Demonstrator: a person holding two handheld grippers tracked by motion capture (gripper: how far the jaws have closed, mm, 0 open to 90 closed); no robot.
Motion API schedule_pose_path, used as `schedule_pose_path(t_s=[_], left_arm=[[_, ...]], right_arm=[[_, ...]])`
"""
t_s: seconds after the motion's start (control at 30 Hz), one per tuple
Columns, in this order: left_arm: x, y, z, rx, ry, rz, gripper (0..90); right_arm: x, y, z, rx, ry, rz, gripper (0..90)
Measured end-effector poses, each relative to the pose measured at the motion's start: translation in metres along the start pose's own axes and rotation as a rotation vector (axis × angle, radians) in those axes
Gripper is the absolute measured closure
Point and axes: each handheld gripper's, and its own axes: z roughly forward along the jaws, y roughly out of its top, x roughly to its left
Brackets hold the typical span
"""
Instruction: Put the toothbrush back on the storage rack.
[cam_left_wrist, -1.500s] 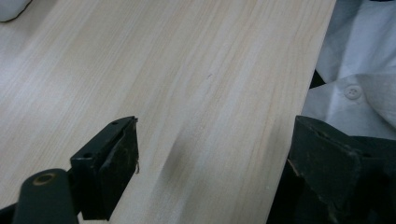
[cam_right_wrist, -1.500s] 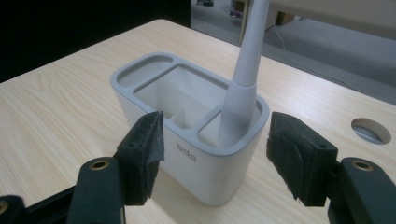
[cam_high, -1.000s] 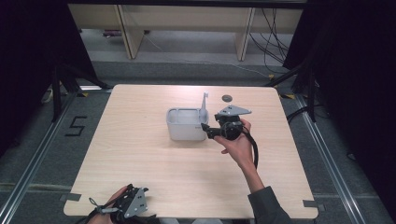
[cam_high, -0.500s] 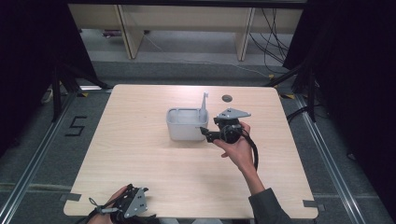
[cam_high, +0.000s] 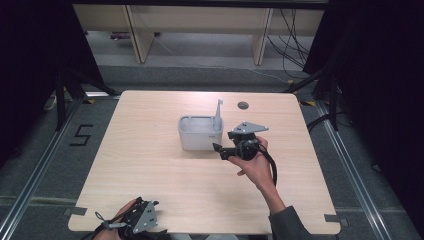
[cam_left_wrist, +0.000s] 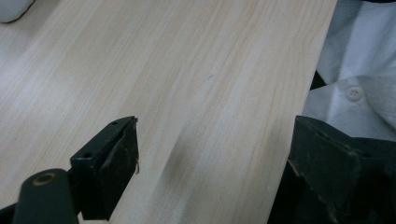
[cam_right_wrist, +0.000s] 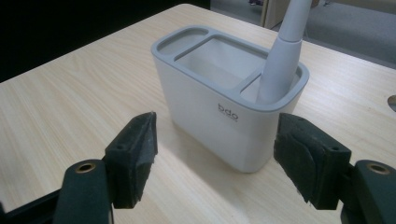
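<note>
The work in hand centres on the pale grey plastic caddy with a darker grey rim and three compartments (cam_high: 200, 132), which stands upright near the middle of the light wooden table (cam_high: 150, 175), short of the small round dark hole in the tabletop (cam_high: 243, 105). A slim pale grey tapered handle, perhaps of a brush (cam_high: 219, 109), already stands in the end compartment of the caddy on the side toward the right gripper (cam_high: 218, 149), leaning a little away from upright; in the right gripper view the wide middle compartment and the small compartment at the far end look empty. So the placing of the handle into the caddy appears done, judging from how things lie. The right gripper sits just beside the caddy's near corner, apart from it, and its jaws have just been opening: they stand spread wide with nothing between the pads, the caddy wall ahead of them untouched. What seems left is only to draw that hand away from the caddy, or to start on some other thing that cannot be made out here. The left gripper (cam_high: 134, 223) rests far from the caddy at the table's near edge, jaws spread and empty over bare wood.
</note>
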Motion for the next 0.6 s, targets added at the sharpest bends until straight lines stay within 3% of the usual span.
schedule_pose_path(t_s=[0.1, 0.23, 0.27, 0.37, 0.53, 0.57, 0.6], left_arm=[[0.000, 0.000, 0.000, -0.002, -0.001, 0.000, 15.2], [0.000, 0.000, 0.000, -0.001, 0.000, 0.001, 15.3], [0.000, 0.000, 0.000, -0.002, 0.000, 0.001, 15.3], [0.000, 0.000, 0.000, -0.001, -0.001, 0.000, 15.3], [0.000, 0.000, 0.000, -0.003, 0.000, -0.001, 15.3], [0.000, 0.000, 0.000, -0.003, -0.001, 0.000, 15.3], [0.000, 0.000, 0.001, -0.004, -0.001, -0.001, 15.3]], right_arm=[[0.004, -0.004, -0.001, 0.009, 0.009, 0.015, 30.6], [0.006, -0.011, -0.002, 0.022, 0.012, -0.008, 30.4], [0.009, -0.014, -0.002, 0.034, 0.013, 0.016, 30.4], [0.009, -0.020, -0.003, 0.033, 0.016, -0.007, 30.4], [0.014, -0.031, -0.006, 0.068, 0.024, 0.030, 30.3], [0.012, -0.033, -0.006, 0.060, 0.024, -0.003, 30.3], [0.014, -0.035, -0.007, 0.064, 0.032, 0.016, 30.3]])
